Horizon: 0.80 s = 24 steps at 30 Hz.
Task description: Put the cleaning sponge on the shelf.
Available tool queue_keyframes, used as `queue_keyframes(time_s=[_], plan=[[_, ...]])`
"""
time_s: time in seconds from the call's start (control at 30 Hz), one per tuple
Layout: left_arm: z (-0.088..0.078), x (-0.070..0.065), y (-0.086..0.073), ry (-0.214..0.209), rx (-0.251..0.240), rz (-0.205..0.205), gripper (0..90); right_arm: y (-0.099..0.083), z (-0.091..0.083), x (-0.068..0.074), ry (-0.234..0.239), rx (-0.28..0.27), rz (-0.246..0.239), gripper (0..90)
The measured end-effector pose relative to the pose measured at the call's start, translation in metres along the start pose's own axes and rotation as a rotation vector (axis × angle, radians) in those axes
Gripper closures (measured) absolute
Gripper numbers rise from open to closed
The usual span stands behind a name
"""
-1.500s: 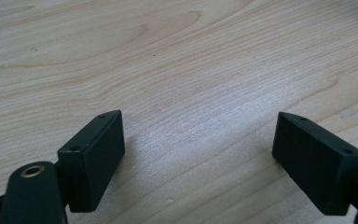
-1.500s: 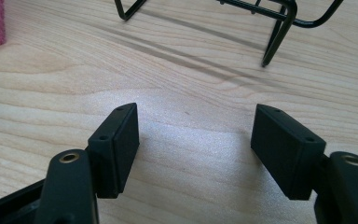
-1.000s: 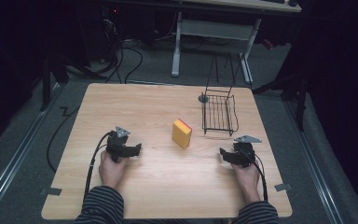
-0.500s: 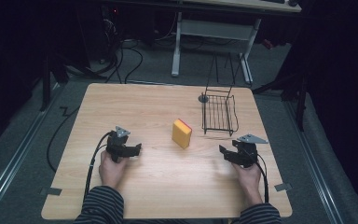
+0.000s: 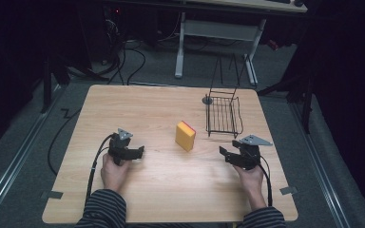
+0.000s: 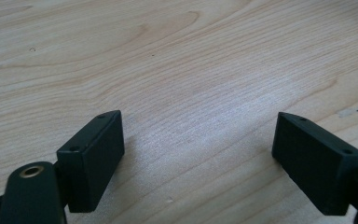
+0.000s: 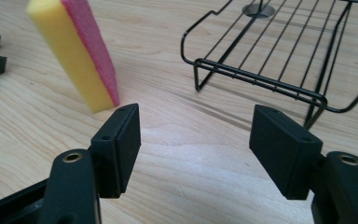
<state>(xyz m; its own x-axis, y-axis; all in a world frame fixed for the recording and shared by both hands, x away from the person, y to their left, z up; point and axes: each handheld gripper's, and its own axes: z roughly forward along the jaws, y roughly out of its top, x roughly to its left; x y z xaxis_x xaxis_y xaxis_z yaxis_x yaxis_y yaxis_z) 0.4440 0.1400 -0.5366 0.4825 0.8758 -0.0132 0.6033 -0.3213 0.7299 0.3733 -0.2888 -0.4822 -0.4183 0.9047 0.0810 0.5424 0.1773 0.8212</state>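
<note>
A wooden table [image 5: 161, 190] is seen from the high view, and a person's two hands come in from its near edge, each with a gripper. The left gripper [image 5: 134, 153] is held over the left part of the table, well apart from the other things. In the left gripper view its two black jaws are seen wide apart, and between them only the bare wood grain is found, so nothing is held. The right gripper [image 5: 224, 156] is held over the right part of the table, near the front end of a black wire rack [image 5: 223, 116]. In the right gripper view its jaws are also spread wide and nothing is gripped; only the table surface is seen between them. The sponge [image 5: 185, 135], yellow with a pink layer on one side, is placed near the middle of the table, between the two grippers and a little farther from the person. It is standing on one narrow edge and it is leaned slightly. In the right gripper view the sponge [image 7: 77, 51] is seen beyond the left jaw, apart from it, and the wire rack [image 7: 279, 51] is seen beyond the right jaw. The sponge is just beside the rack but it is not touching it.
</note>
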Motion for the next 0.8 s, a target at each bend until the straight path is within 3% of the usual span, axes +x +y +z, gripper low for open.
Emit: queue_keyframes(time_s=[0.3,0.8], plan=[[0.0,0.0,0.0,0.0,0.0,0.0,17.4,0.011,-0.002,0.015,0.041,-0.031,-0.035,34.0],[0.0,0.0,0.0,-0.001,0.0,0.0,17.5,0.024,0.005,0.036,0.098,-0.039,-0.08,33.7]])
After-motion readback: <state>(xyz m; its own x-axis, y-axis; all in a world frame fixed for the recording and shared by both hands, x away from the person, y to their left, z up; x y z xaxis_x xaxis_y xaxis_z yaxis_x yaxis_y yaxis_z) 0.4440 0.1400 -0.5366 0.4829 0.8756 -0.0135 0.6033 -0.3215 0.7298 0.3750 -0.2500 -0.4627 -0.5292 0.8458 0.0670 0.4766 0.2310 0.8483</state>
